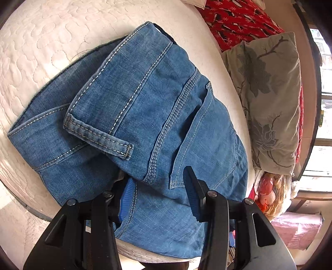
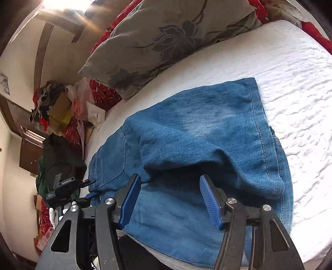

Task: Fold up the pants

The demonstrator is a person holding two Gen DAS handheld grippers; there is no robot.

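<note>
Blue denim pants [image 1: 134,103] lie folded in layers on a white quilted mattress [image 1: 41,41], with a hemmed leg end on top and a back pocket to the right. My left gripper [image 1: 158,176] hangs over their near edge with its blue pads apart. Denim lies between the pads, and neither presses on it. In the right wrist view the pants [image 2: 197,135] show a folded leg with a stitched hem. There my right gripper [image 2: 169,176] stands open just above the cloth and grips nothing. My left gripper [image 2: 91,188] also shows at the pants' left edge, held by a white-gloved hand [image 2: 53,214].
A grey floral pillow [image 1: 267,93] [image 2: 166,41] lies along the mattress [image 2: 290,83] beyond the pants, with red patterned fabric [image 1: 238,18] behind it. A pile of clothes, bags and boxes [image 2: 56,108] stands beside the bed. A window [image 1: 325,103] is at the far right.
</note>
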